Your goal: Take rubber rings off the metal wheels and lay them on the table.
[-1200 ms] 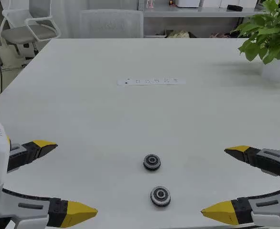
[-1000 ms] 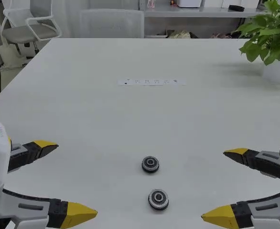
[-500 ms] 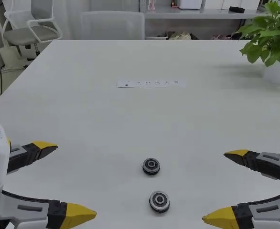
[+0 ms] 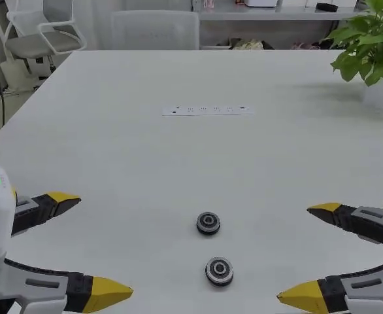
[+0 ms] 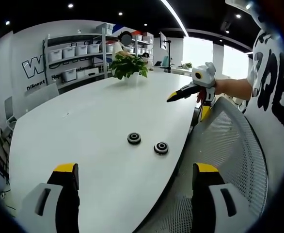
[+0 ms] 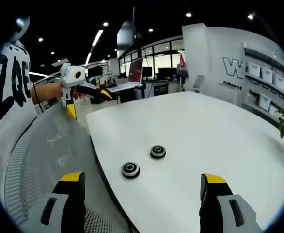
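Two small metal wheels with black rubber rings lie flat on the white table. The farther wheel [image 4: 208,223] [image 5: 134,139] [image 6: 157,151] sits just beyond the nearer wheel [image 4: 219,271] [image 5: 161,148] [image 6: 131,169]. My left gripper [image 4: 80,242] [image 5: 132,174] is open at the table's near left edge, well left of the wheels. At the near right edge my right gripper [image 4: 312,252] [image 6: 142,180] is open too, nothing between its fingers. Each gripper also shows in the other's view, held by a hand.
A white power strip [image 4: 208,110] lies mid-table. A potted plant [image 4: 369,46] stands at the far right corner. Chairs [image 4: 153,29] stand beyond the far edge, and a mesh chair back [image 5: 224,141] is at the near edge.
Only the head camera has shifted slightly; wheels and both grippers keep their places.
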Tool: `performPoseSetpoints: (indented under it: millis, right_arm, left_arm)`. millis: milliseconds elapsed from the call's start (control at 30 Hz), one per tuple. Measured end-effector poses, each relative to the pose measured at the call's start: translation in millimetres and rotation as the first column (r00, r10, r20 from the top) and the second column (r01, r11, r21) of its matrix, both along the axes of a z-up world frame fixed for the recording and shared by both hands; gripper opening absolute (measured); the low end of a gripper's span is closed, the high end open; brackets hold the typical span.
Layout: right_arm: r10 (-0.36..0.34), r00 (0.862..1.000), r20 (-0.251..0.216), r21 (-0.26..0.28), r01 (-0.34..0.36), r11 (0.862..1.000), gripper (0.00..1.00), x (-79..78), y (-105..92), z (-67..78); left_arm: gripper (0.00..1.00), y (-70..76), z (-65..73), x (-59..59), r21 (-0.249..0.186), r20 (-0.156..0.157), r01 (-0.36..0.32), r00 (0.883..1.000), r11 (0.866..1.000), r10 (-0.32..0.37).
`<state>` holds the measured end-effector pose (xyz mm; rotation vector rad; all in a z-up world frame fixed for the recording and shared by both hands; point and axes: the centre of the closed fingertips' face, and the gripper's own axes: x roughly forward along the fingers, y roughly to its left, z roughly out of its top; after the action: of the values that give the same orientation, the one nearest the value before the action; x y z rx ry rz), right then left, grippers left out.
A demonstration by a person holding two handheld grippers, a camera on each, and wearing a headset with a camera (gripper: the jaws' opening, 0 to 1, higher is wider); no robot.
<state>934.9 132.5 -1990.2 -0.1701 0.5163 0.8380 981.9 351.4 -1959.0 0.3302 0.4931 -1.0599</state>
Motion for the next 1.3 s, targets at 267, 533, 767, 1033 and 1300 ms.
performPoseSetpoints:
  millis: [267, 533, 767, 1033, 1300]
  right_arm:
    - [0.006, 1.000, 0.005, 0.002, -0.006, 1.000, 0.99, 2.6, 0.5, 1.8]
    - [0.002, 1.000, 0.009, 0.007, -0.002, 1.000, 0.96, 4.3, -1.7, 2.1]
    - [0.003, 1.000, 0.007, 0.006, -0.003, 1.000, 0.95, 4.4, -2.0, 0.0]
    - [-0.001, 1.000, 0.014, 0.001, 0.001, 1.000, 0.95, 6.2, -3.3, 0.4]
    - [-0.005, 1.000, 0.018, 0.005, 0.004, 1.000, 0.94, 5.9, -3.0, 0.1]
  left_arm:
    - [0.96, -2.3, 0.8, 0.8, -0.001, 0.006, 0.010, 1.000, 1.000, -0.010]
    - [0.94, -6.8, 1.8, 3.2, -0.001, 0.011, 0.026, 1.000, 1.000, -0.026]
    - [0.94, -9.4, 2.1, 5.9, 0.000, 0.021, 0.037, 0.999, 0.999, -0.037]
    - [0.93, -12.6, 3.9, 8.3, -0.005, 0.034, 0.047, 0.998, 0.999, -0.047]
    - [0.90, -13.6, 2.8, 9.4, 0.001, 0.040, 0.059, 0.997, 0.998, -0.059]
